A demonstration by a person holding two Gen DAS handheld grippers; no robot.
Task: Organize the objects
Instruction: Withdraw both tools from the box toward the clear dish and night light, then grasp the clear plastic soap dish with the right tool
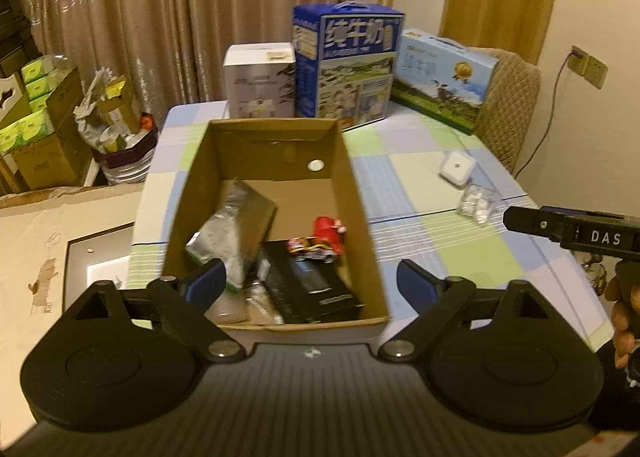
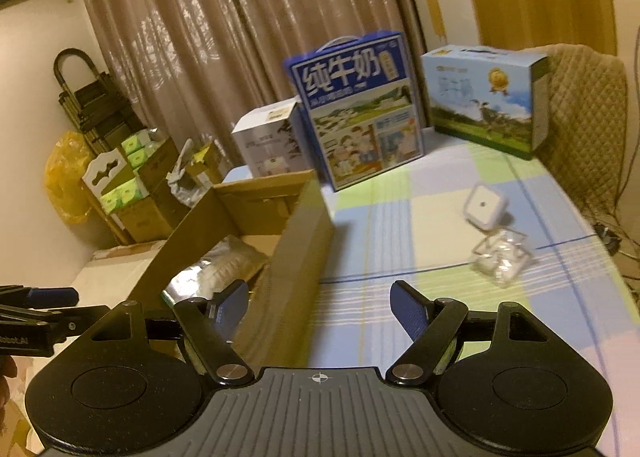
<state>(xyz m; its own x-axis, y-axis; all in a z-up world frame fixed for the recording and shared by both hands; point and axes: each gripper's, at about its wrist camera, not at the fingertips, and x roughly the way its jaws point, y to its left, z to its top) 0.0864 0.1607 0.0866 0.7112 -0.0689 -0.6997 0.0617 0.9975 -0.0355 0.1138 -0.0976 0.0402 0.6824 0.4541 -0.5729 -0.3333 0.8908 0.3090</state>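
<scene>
Brown cardboard makes up the open box [image 1: 276, 161] that sits on the checked tablecloth [image 1: 420, 193]. The left gripper [image 1: 310, 283] hangs over the near end of the box with its two blue fingers wide apart and nothing between them. Inside the box lie a shiny silver packet [image 1: 224, 229], a small red toy car [image 1: 320, 245] and a flat black box [image 1: 312, 285]. Something pale lies at the near wall, but the left finger covers part of it and I cannot tell what it is.

The right gripper [image 2: 318, 307] also has its fingers wide apart and holds nothing. It hangs over the right wall of the box, one finger inside and one outside. From this side, the wall hides most of what is in the box; only the silver packet shows.

Out on the cloth, well apart from the box, are a small white square thing [image 2: 484, 205] and a clear crinkly bag [image 2: 500, 257] just beside it. The bag is blurry, so what is in it is hard to make out.

At the far end stand a white carton [image 1: 260, 77], a tall blue milk carton [image 1: 348, 65] and a light blue carton [image 1: 444, 77]. A hand [image 1: 622, 309] is cut off at the right edge of the left view.
</scene>
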